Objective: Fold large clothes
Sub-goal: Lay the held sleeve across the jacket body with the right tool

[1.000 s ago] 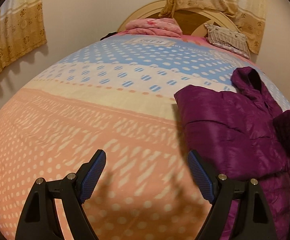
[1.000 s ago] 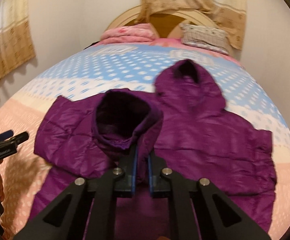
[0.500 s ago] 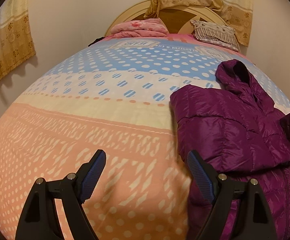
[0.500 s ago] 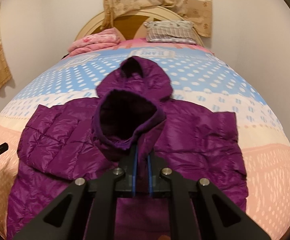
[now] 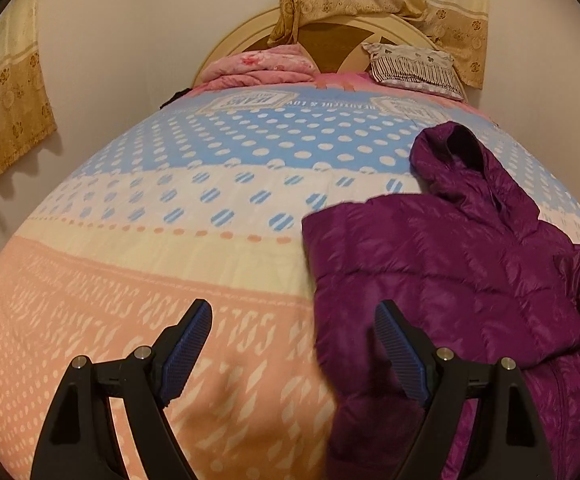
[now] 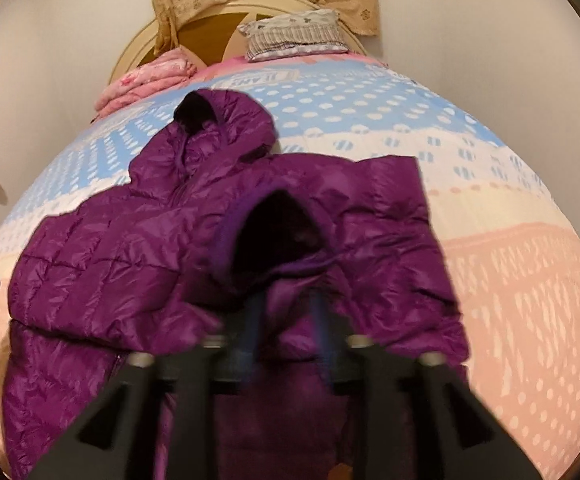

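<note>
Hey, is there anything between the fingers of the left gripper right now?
No, the left gripper hangs open over the bedspread, beside the purple jacket.

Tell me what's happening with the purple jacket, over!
Left gripper open, empty. Right gripper opening, sleeve between its jaws. Purple jacket lying on bed, part folded. Nothing blocking.

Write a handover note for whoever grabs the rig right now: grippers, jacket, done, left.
Left gripper: open, empty, over the bedspread beside the jacket.
Right gripper: jaws opening, sleeve cuff between them.
Purple jacket: spread on the bed, hood toward the headboard.
Done: one sleeve brought across the body.
Left: other sleeve, hood, final folds.
</note>
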The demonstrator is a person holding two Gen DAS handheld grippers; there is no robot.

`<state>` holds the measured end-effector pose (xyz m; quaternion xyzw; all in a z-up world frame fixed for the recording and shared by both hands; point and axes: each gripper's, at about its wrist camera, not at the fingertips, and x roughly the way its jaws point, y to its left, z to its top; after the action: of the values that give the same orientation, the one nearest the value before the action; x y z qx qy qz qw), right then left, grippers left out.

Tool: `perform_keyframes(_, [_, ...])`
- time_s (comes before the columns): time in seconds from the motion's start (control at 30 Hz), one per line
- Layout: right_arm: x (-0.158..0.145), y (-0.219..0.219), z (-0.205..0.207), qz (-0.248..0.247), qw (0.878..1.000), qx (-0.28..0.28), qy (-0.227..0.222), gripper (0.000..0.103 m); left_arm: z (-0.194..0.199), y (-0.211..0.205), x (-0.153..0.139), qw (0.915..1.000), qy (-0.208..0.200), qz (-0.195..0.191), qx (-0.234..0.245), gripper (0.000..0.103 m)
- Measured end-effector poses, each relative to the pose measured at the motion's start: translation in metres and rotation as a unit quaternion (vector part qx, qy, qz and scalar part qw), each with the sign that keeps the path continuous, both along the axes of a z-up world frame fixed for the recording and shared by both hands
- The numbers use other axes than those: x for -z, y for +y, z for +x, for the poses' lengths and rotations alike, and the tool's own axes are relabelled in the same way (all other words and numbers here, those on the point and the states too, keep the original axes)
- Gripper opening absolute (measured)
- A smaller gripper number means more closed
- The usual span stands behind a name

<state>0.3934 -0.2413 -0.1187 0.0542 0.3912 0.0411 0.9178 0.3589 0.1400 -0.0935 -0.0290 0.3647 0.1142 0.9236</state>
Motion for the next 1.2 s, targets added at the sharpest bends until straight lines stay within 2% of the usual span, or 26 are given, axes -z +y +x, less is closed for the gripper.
perform_keyframes(0.13, [-0.013, -0.021, -0.012, -0.013, 0.999, 0.048, -0.013, 0.054, 0.007, 0.009, -0.004, 0.9995, -0.007, 0.018, -0.023, 0.084])
perform_keyframes(0.2, [-0.024, -0.028, -0.018, -0.006, 0.998, 0.066, -0.024, 0.038, 0.013, 0.014, -0.003, 0.9996, -0.005, 0.003, -0.028, 0.084])
perform_keyframes(0.23, [-0.032, -0.027, -0.020, 0.000, 0.997, 0.068, -0.036, 0.037, 0.016, 0.013, -0.002, 0.9996, -0.004, -0.007, -0.027, 0.084])
perform_keyframes(0.3, [-0.041, -0.017, -0.020, 0.021, 0.997, 0.049, -0.057, 0.037, 0.022, 0.004, -0.003, 0.9997, -0.008, -0.021, -0.012, 0.084])
perform_keyframes(0.4, [-0.045, 0.016, -0.009, 0.047, 0.997, -0.012, -0.067, 0.036, 0.035, -0.017, 0.000, 0.9986, -0.013, -0.044, 0.025, 0.084])
perform_keyframes(0.47, [-0.037, 0.037, 0.006, 0.048, 0.997, -0.038, -0.056, 0.034, 0.046, -0.026, 0.008, 0.9972, 0.001, -0.065, 0.037, 0.084])
perform_keyframes(0.53, [-0.026, 0.047, 0.020, 0.058, 0.996, -0.056, -0.036, 0.033, 0.057, -0.033, 0.020, 0.9965, 0.017, -0.070, 0.041, 0.084])
perform_keyframes(0.67, [0.002, 0.045, 0.036, 0.036, 0.999, -0.039, -0.003, 0.033, 0.066, -0.048, 0.041, 0.9976, 0.035, -0.040, 0.045, 0.084])
perform_keyframes(0.77, [0.020, 0.030, 0.035, 0.038, 0.999, -0.022, 0.012, 0.028, 0.065, -0.053, 0.053, 0.9977, 0.039, -0.024, 0.049, 0.084])
perform_keyframes(0.93, [0.035, 0.020, 0.030, 0.044, 0.999, -0.018, 0.010, 0.024, 0.063, -0.054, 0.062, 0.9980, 0.038, -0.019, 0.046, 0.087])
perform_keyframes(1.2, [0.044, 0.020, 0.030, 0.051, 0.998, -0.019, 0.009, 0.024, 0.067, -0.048, 0.070, 0.9972, 0.047, -0.044, 0.038, 0.095])
